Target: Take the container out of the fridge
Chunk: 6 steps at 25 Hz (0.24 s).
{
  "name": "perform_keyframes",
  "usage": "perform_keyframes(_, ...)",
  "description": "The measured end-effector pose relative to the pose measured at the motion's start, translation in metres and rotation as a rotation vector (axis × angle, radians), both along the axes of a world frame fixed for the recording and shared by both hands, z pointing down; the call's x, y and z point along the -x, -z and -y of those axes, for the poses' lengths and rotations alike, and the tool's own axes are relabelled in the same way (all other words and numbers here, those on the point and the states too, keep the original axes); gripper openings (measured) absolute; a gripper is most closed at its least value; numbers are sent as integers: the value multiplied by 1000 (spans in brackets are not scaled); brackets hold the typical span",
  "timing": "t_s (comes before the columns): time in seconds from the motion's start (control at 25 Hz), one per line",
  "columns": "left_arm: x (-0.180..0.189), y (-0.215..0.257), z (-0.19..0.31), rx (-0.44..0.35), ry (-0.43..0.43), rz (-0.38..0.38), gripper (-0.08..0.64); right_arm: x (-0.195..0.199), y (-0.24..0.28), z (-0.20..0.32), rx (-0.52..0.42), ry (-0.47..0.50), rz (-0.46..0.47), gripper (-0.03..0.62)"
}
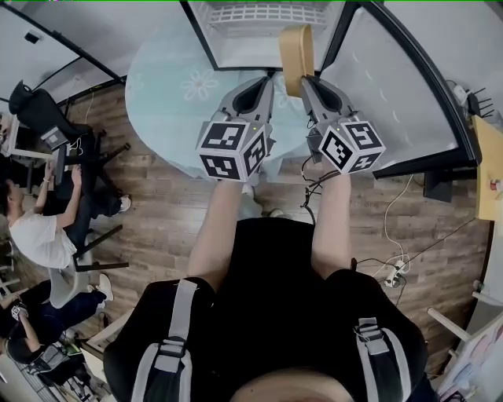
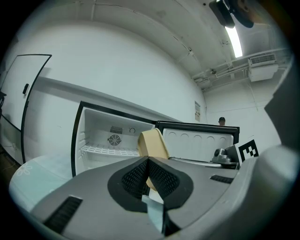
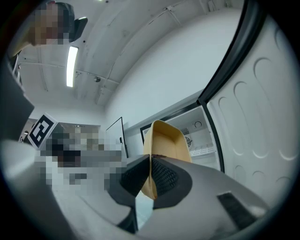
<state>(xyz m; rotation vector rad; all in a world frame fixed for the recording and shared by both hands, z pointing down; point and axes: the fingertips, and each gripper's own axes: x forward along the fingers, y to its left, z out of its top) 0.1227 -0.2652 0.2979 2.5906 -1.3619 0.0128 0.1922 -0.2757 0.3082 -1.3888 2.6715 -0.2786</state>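
The tan plastic container (image 1: 297, 49) hangs on edge in front of the open white fridge (image 1: 259, 23). My right gripper (image 1: 308, 82) is shut on its rim; in the right gripper view the container (image 3: 166, 140) rises from between the pads of that gripper (image 3: 151, 160). Just to the left, my left gripper (image 1: 259, 88) is shut with nothing in it. In the left gripper view, the left gripper (image 2: 146, 161) has its pads together, with the container (image 2: 152, 143) behind them, apart from them. The fridge cavity (image 2: 101, 136) shows a bare wire shelf.
The fridge door (image 1: 401, 86) stands open to the right. A round pale-blue mat (image 1: 169, 74) lies before the fridge on the wood floor. People sit at desks at the left (image 1: 39, 232). Cables and a power strip (image 1: 389, 272) lie at the right.
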Motion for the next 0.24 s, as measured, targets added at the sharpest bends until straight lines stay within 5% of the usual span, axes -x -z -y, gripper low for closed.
perform_keyframes(0.24,2,2,1,-4,6,3,0,3,2,0,-2,6,-4,17)
